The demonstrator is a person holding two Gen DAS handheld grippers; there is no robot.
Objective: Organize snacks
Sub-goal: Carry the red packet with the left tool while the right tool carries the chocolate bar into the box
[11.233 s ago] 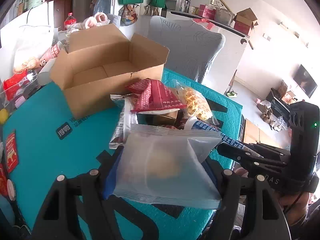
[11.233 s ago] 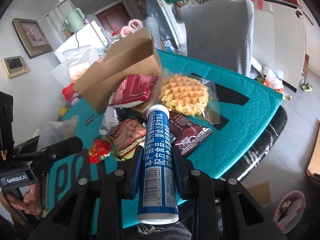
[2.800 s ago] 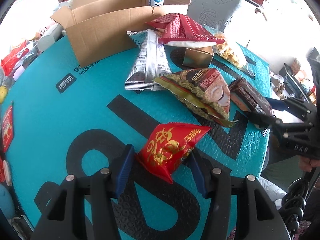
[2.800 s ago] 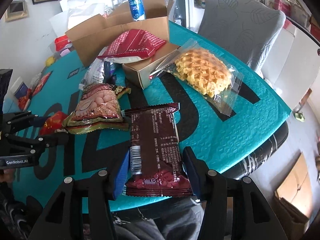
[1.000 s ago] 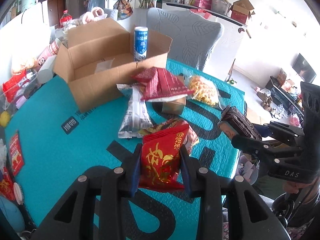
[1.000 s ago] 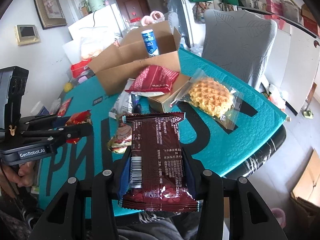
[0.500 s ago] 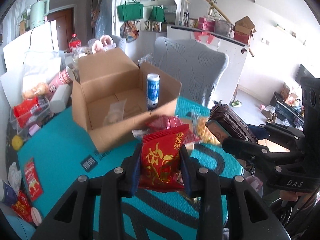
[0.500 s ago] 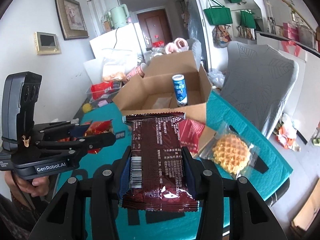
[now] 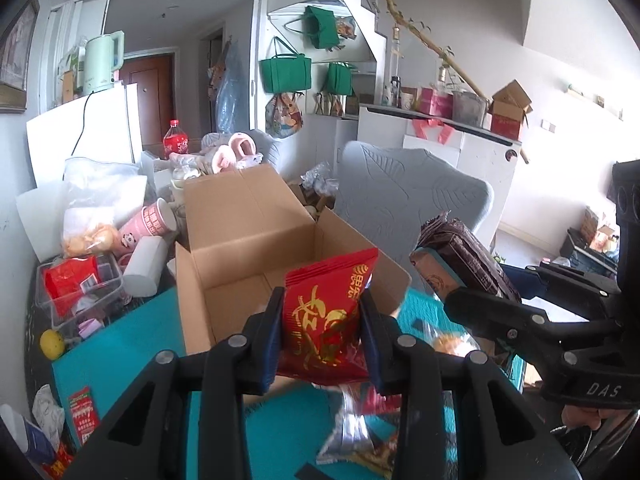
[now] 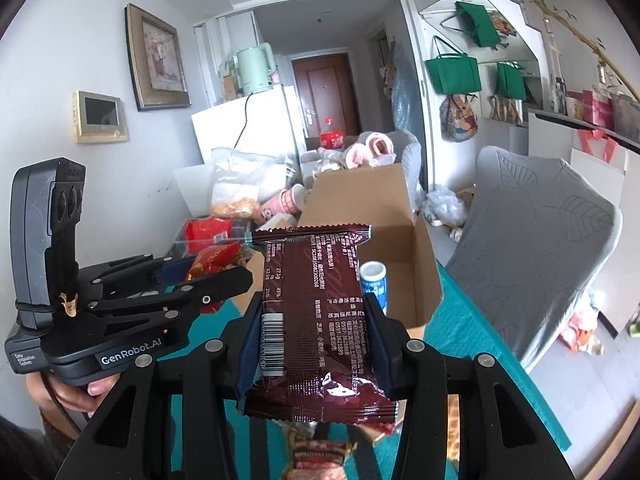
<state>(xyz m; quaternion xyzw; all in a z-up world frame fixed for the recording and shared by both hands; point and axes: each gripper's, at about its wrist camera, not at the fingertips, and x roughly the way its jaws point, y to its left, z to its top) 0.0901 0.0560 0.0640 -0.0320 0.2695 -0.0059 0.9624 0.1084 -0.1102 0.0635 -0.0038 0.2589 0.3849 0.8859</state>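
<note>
left tool (image 9: 322,336): clamped on the red snack packet (image 9: 326,320), held up in front of the cardboard box (image 9: 244,240)
cardboard box: open on the teal table (image 9: 132,344), flaps up; a blue and white tube (image 10: 374,282) stands upright inside
right tool (image 10: 312,344): clamped on the dark brown snack packet (image 10: 316,320), held up before the box, beside the left tool
table below: a silver packet (image 9: 352,432) and other snacks lie under the tools
grey chair (image 10: 532,248): right of the box
</note>
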